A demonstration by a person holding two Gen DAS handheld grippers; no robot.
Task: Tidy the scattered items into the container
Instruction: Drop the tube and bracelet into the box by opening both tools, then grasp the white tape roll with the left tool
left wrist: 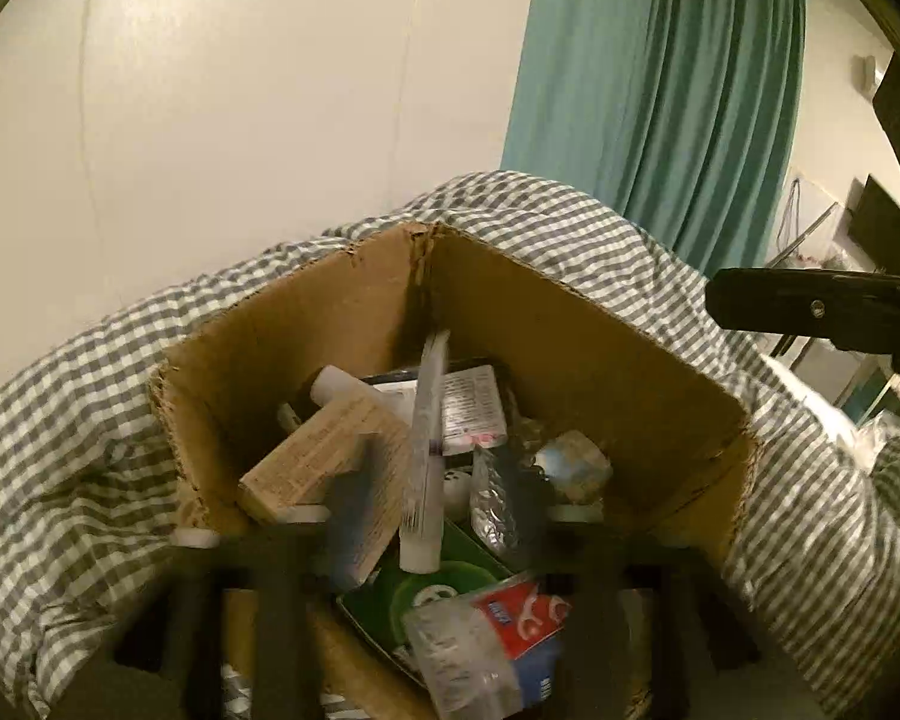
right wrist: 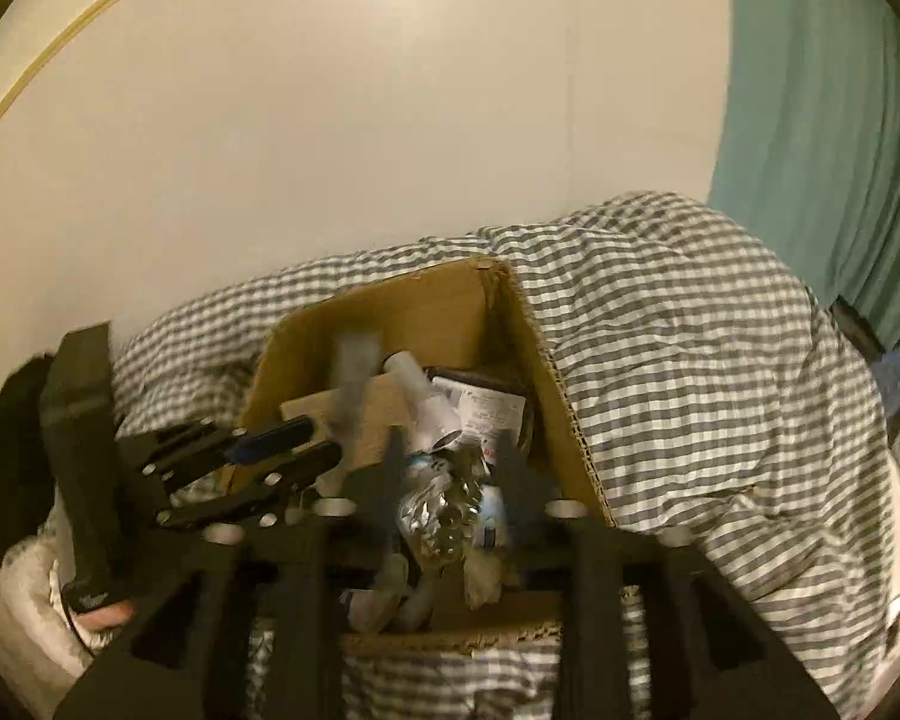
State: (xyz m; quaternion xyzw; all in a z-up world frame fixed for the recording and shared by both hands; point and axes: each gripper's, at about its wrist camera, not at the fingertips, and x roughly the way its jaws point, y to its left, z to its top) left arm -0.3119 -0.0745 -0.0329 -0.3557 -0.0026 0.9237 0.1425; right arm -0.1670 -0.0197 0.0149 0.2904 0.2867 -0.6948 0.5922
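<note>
a: which step is this?
b: drop-off, i'd say. the tube (left wrist: 424, 450) sits mid-frame over the cardboard box (left wrist: 570, 324), long axis near upright, cap down, clear of the left gripper (left wrist: 438, 516)'s spread jaws.
a: right gripper (right wrist: 450, 480)?
b: jaws parted around a crumpled bottle (right wrist: 444, 510); whether they grip it, i cannot tell. next, probably pull back and fetch more.

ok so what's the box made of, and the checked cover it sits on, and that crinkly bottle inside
Box: brown corrugated cardboard, matt; fluted layers show along its torn top edge.
Checked cover: soft woven fabric, probably cotton or a blend; it folds and puffs like bedding.
Crinkly bottle: thin clear plastic, glossy; crushed facets catch the light.
</note>
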